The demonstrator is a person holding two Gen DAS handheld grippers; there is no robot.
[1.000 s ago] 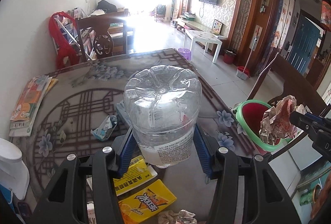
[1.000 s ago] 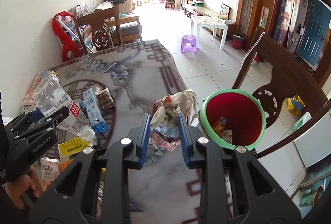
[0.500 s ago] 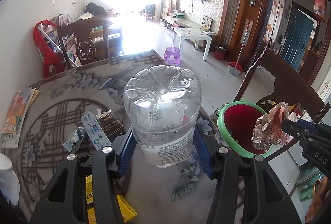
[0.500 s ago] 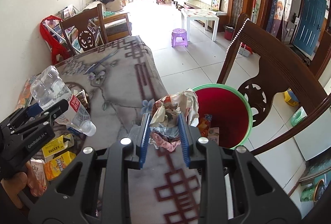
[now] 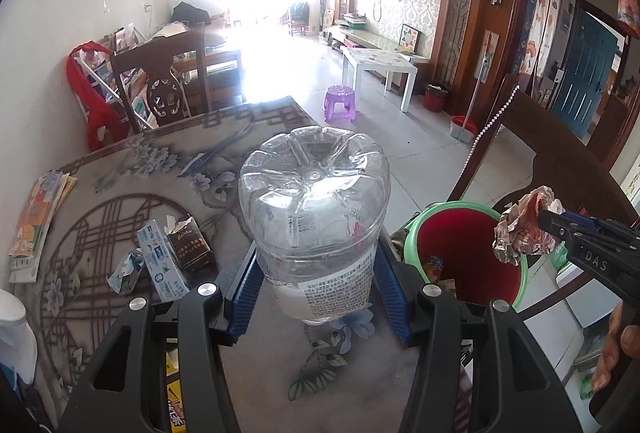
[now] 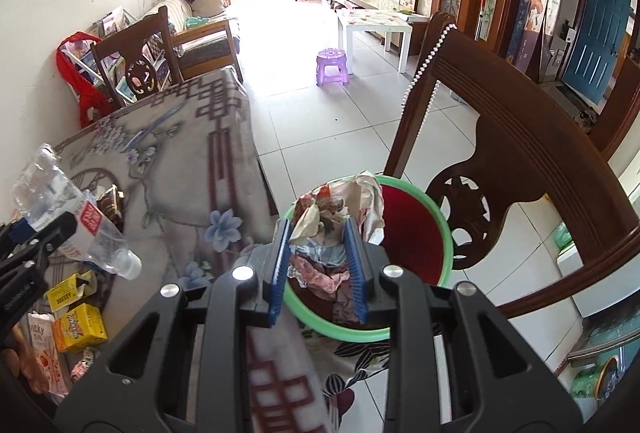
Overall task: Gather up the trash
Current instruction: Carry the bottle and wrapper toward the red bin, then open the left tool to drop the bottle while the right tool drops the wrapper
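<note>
My left gripper (image 5: 314, 297) is shut on a clear plastic bottle (image 5: 314, 217), held bottom-forward above the table; the bottle also shows in the right wrist view (image 6: 76, 229). My right gripper (image 6: 318, 265) is shut on a crumpled paper wad (image 6: 332, 229) and holds it over the near rim of the green bin with a red inside (image 6: 420, 245). In the left wrist view the wad (image 5: 524, 229) hangs over the bin (image 5: 464, 253), which stands beside the table's right edge.
On the patterned tablecloth (image 5: 132, 169) lie a dark cigarette pack (image 5: 188, 245), a blue-white box (image 5: 160, 265) and magazines (image 5: 36, 217). Yellow boxes (image 6: 76, 317) and a Pocky pack (image 6: 44, 357) lie at the near left. A wooden chair (image 6: 496, 137) stands behind the bin.
My right gripper has carried the paper wad rightward from above the table to over the bin. My left gripper has moved right with the bottle, toward the bin.
</note>
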